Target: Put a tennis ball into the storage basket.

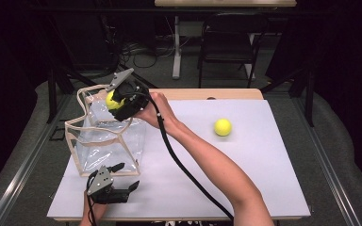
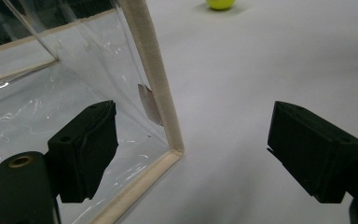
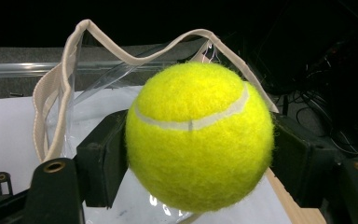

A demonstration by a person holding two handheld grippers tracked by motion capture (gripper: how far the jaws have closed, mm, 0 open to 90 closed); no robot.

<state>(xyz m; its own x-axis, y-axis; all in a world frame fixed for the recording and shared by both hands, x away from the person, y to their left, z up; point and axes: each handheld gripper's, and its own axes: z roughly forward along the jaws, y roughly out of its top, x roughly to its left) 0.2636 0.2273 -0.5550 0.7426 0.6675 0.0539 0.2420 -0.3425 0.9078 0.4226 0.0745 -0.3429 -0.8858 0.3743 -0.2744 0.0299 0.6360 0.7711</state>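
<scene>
High view: the right gripper (image 1: 115,101) clamps a yellow tennis ball (image 1: 112,100) over the open top of a clear plastic bag (image 1: 106,139) with cream edging, the gripper's body hiding much of the ball. A second tennis ball (image 1: 222,127) lies well apart on the white table (image 1: 264,188). The left gripper (image 1: 127,181), jaws spread and holding nothing, sits by the bag's near corner, seemingly without touching it.

Right tool (image 1: 114,100) grips tennis ball (image 1: 111,101) above clear bag (image 1: 104,139); second ball (image 1: 222,127) on table (image 1: 245,183).
</scene>
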